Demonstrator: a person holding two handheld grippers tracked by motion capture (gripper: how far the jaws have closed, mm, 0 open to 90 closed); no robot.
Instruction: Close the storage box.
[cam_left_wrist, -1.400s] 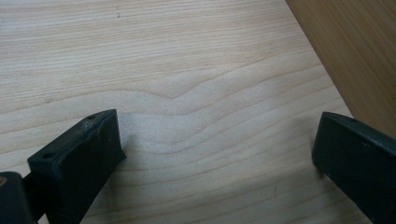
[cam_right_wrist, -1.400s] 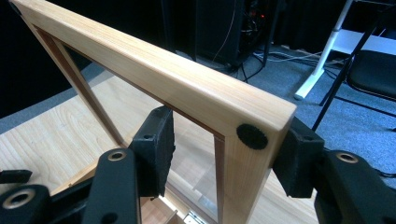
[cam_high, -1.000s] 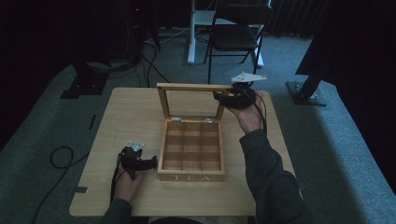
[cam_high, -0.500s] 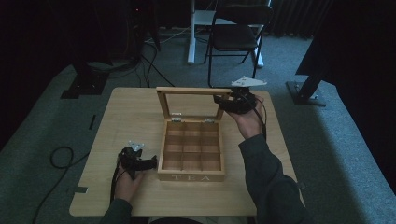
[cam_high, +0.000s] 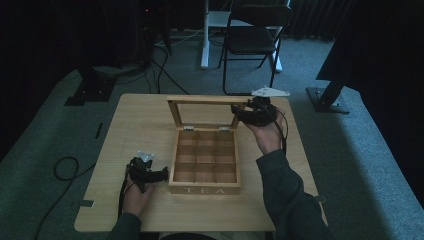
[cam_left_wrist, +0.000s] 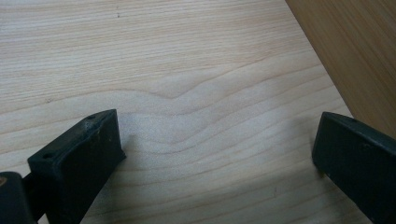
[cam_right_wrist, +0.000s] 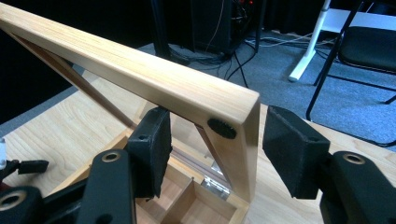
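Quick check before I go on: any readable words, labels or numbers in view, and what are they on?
"TEA" on the front wall of the wooden box.
No other text can be read on the lid, the table or either gripper.

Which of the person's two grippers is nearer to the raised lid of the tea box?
Right. The right gripper straddles the lid's corner, jaws either side. The left gripper sits by the box's front left corner, far from the lid.

A pale wooden desk (cam_high: 135, 125) on grey carpet carries an open wooden tea box (cam_high: 205, 160) near its middle, lid (cam_high: 205, 107) raised.
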